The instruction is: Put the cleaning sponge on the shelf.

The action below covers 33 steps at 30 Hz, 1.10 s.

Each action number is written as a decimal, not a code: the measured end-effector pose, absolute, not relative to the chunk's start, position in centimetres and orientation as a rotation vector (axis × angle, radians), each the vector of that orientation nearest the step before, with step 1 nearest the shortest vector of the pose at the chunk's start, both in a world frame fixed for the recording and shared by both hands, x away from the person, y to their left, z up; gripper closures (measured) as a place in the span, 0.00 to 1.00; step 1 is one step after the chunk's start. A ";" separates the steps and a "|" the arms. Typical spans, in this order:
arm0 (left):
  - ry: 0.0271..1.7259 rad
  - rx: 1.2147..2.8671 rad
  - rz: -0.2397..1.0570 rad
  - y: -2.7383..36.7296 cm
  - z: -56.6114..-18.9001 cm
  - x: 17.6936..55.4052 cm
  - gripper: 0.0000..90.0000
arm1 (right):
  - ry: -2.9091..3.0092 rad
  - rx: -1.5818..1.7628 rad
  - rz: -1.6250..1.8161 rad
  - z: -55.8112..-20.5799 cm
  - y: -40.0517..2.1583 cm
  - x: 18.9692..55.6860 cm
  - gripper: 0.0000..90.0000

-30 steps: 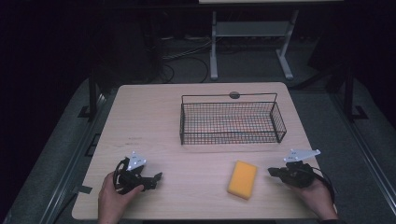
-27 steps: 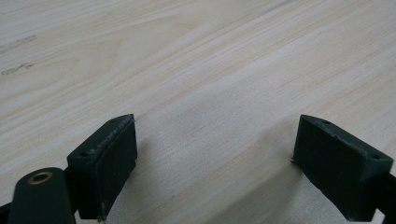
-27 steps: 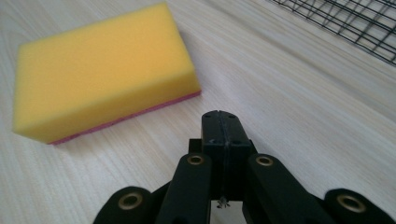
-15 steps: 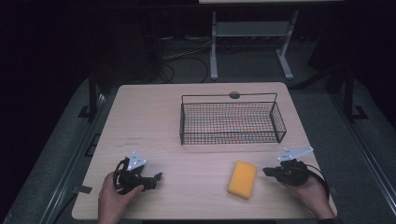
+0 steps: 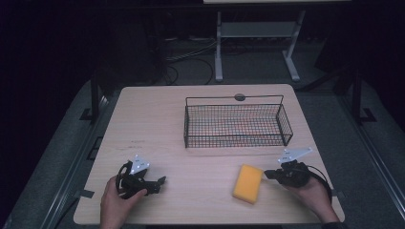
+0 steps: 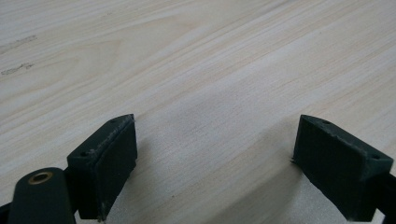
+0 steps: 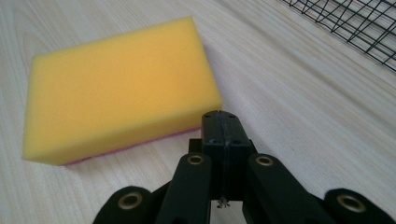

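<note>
Jaws of the left gripper (image 5: 160, 182) are standing wide over bare table (image 5: 157, 119) at the near left, while the right gripper (image 5: 268, 174), pressed fully together on nothing, is pointing at the yellow sponge (image 5: 248, 183) lying flat just to its left. It is needing to spread before straddling the sponge's short sides. Farther back, the wire basket (image 5: 237, 125) is sitting with nothing inside.

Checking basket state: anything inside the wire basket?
Nothing visible inside the wire basket; bare table shows through its mesh. The sponge lies outside, on the table in front of the shut right gripper.
</note>
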<state>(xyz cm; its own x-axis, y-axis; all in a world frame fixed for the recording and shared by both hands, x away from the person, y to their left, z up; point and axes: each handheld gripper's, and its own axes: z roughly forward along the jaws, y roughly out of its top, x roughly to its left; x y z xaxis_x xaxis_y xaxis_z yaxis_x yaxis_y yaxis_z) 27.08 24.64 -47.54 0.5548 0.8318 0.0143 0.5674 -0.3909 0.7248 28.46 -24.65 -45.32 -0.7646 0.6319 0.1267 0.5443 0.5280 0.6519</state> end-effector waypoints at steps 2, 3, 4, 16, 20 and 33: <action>1.119 2.109 0.498 24.6 -47.5 27.1 0.14 | 2.638 1.015 1.056 -45.3 -24.6 28.5 1.00; 1.120 2.106 0.498 24.6 -47.5 27.1 0.14 | 2.638 1.012 1.053 -45.3 -24.5 28.6 1.00; 1.120 2.106 0.498 24.6 -47.5 27.1 0.14 | 2.638 1.012 1.053 -45.3 -24.5 28.6 1.00; 1.121 2.106 0.496 24.6 -47.5 27.1 0.14 | 2.652 0.984 1.043 -45.2 -23.7 29.1 1.00; 1.121 2.109 0.495 24.6 -47.5 27.1 0.14 | 2.654 0.977 1.047 -45.2 -23.5 29.3 1.00; 1.122 2.108 0.496 24.6 -47.5 27.1 0.14 | 2.670 0.953 1.038 -45.1 -22.5 30.0 1.00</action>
